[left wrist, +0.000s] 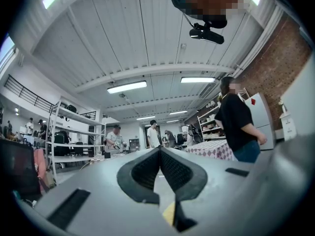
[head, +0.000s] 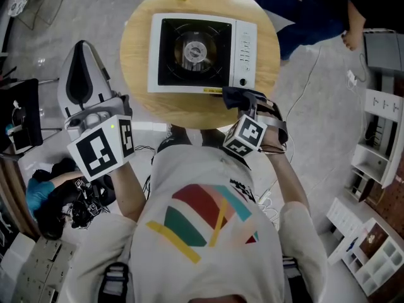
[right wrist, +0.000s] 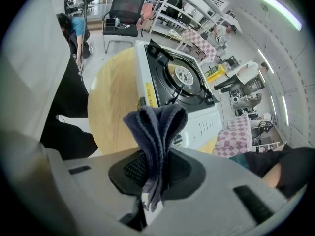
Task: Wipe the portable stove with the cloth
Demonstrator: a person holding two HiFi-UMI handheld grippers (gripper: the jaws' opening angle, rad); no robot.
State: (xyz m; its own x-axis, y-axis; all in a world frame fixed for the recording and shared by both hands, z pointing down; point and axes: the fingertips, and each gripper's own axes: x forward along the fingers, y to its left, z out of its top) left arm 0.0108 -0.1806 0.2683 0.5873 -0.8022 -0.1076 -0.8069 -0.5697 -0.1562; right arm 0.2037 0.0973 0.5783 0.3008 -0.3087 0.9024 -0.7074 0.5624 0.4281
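Right gripper: jaws are clamped on the cloth, a dark blue folded bunch pinched low between the pads, with its folds fanned out past the tips. Left gripper: jaws are pressed together with nothing between them. It is pointed up at the ceiling, off to the left of the table and out of the work.

The portable stove is sat on the round wooden table, burner in the middle, white control panel on its right. In the head view the cloth is held at the stove's near edge, by the front right corner. Contact cannot be confirmed.

Judged step: approach, with wiping not yet begun. For a good wipe:
- The fanned end should be laid flat on the top, not dabbed with the tip.
- Pressure should be kept light so the stove is not shoved across the table.
- The raised burner supports should be gone around.
- The hard jaws should be kept off the surface.
- The stove's body could be steadied with the idle left gripper.
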